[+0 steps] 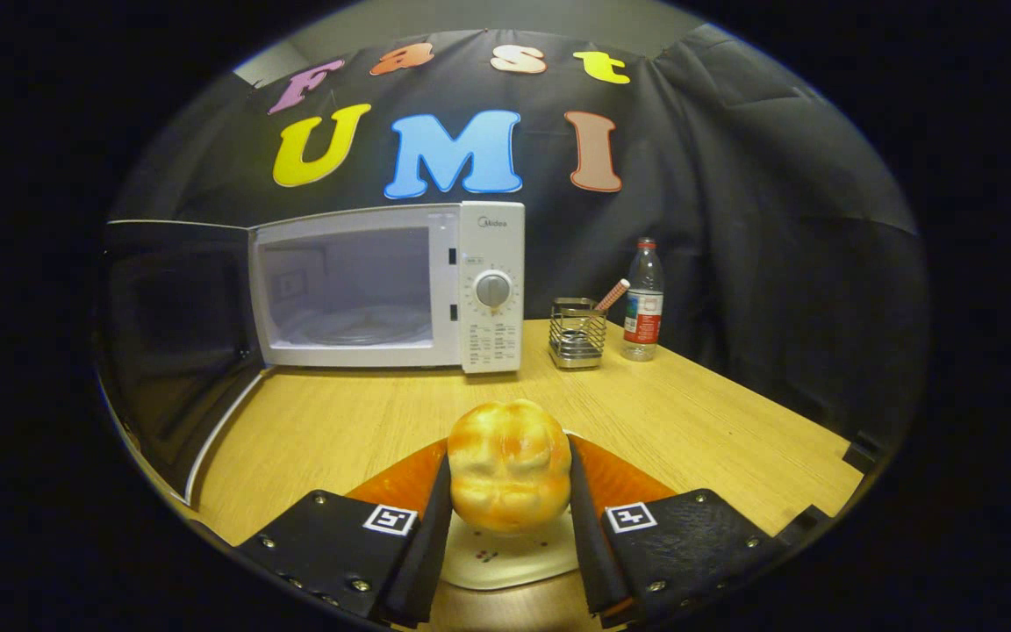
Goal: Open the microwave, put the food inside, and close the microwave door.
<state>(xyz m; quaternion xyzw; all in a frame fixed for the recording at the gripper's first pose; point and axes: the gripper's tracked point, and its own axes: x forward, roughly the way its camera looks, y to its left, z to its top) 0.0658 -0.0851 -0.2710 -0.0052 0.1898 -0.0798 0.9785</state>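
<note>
A golden bread roll (510, 465) sits between my two black fingers, and both pads press its sides, so my gripper (510, 478) is shut on it. Under the roll lies a white plate (505, 562) with an orange rim. Beyond the fingers, at the back of the wooden table (690, 421), stands a white microwave (492, 290). Its dark door (176, 342) is swung wide open to the left. The cavity (347, 290) shows a glass turntable and nothing on it.
To the right of the microwave stands a metal wire holder (577, 332) with a striped stick in it, and beside that a clear water bottle (643, 303) with a red label. Black cloth walls close the booth behind and to the right.
</note>
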